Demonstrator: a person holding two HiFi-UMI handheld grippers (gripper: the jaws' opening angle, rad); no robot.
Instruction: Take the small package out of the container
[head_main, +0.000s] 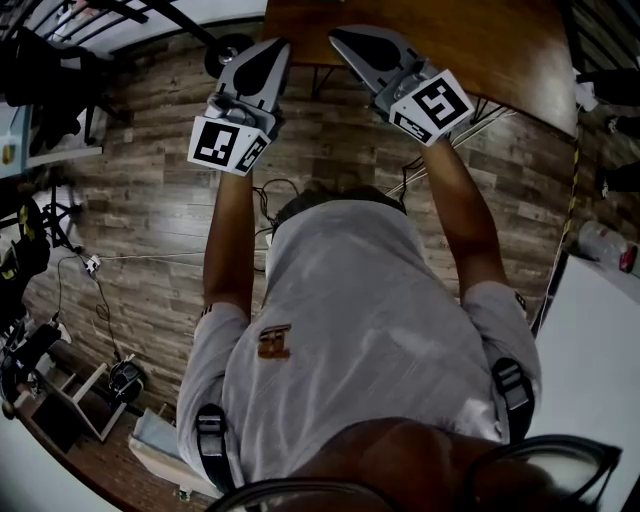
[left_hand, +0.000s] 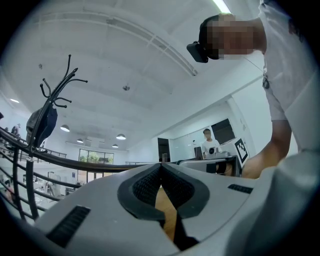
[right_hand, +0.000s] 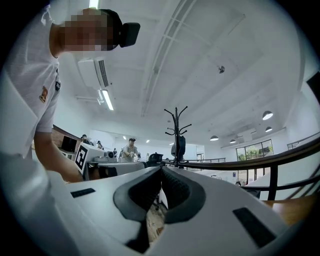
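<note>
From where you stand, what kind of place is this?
Probably an open-plan office or lab: a person at a desk, a coat stand, round ceiling lights, a wood-plank floor.

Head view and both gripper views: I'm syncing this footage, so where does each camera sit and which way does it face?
Head view: on the person's head, facing steeply down; shows torso, left hand-held gripper, right hand-held gripper.
Left gripper view: on that hand-held gripper, tilted up at the ceiling; shows shut jaws, arm.
Right gripper view: same, tilted upward; shut jaws, arm.
Shared: both gripper views catch the coat rack.
</note>
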